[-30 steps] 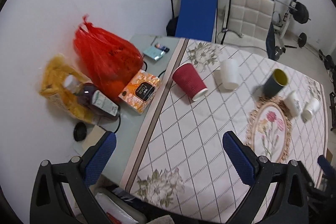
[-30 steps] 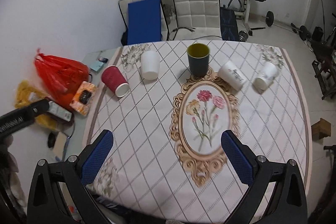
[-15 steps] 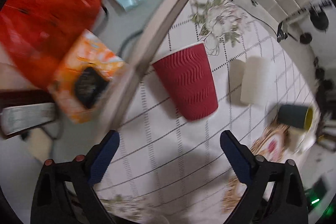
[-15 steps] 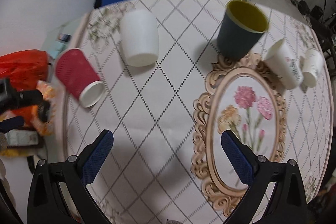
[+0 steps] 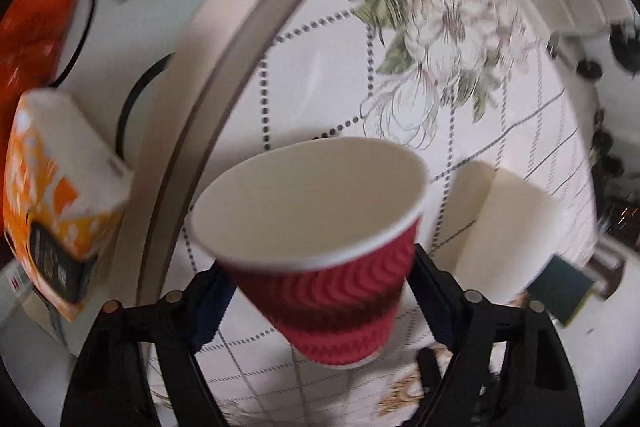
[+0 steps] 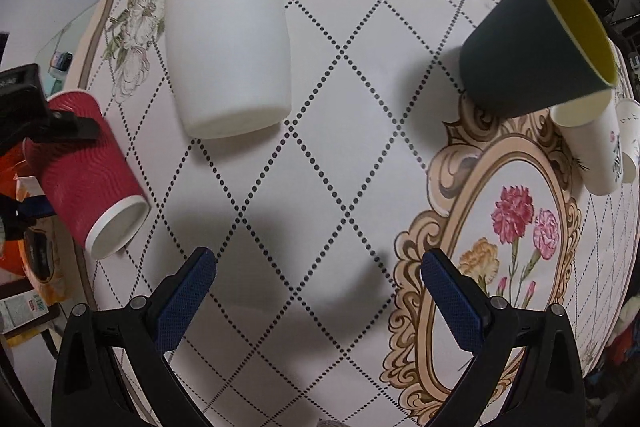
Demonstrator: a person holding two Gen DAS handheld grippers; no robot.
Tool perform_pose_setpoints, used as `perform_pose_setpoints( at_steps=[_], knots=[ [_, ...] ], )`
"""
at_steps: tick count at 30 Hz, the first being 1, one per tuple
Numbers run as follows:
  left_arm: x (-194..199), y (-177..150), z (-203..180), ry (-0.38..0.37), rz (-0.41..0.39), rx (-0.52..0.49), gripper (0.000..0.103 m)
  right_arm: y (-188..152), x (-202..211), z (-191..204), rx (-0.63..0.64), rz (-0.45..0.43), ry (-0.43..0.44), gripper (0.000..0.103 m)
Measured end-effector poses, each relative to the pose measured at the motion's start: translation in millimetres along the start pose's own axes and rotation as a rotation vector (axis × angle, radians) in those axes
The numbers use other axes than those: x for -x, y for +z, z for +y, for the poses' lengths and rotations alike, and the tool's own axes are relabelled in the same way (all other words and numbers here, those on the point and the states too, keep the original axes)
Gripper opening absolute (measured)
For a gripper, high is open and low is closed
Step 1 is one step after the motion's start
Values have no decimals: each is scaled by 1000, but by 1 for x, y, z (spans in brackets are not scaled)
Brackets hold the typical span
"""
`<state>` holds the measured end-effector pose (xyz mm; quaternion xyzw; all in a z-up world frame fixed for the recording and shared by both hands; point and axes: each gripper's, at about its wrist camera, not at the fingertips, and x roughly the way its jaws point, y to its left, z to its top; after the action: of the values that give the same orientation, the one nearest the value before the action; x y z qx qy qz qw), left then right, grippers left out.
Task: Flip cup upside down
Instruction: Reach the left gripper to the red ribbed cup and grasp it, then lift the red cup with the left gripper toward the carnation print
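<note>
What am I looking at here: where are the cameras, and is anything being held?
There is no robot arm. A person holds a two-finger clamp in each hand, and each clamp has a wide-angle camera looking along its fingers. The black prongs with blue pads at the bottom of each picture are those fingers.

In the left-hand camera view, the left gripper has its fingers against both sides of the red cup, whose open mouth points away from the camera.

In the right-hand camera view, the right gripper is open and empty above the tablecloth. On the cloth are a white cup, a dark cup with a yellow inside and two printed white cups.
</note>
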<state>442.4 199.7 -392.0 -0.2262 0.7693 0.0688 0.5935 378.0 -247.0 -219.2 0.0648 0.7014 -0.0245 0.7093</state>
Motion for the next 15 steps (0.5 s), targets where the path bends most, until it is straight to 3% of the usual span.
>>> perform_pose_setpoints(
  at_steps=[9,15],
  knots=[
    [4,-32,-54,158,-88,-244,75,15,-19,-4,23,49,-45,103],
    [14,-88,-84,217,-101,-356,75,11,-22,-24,21,70,-59,103]
  ],
)
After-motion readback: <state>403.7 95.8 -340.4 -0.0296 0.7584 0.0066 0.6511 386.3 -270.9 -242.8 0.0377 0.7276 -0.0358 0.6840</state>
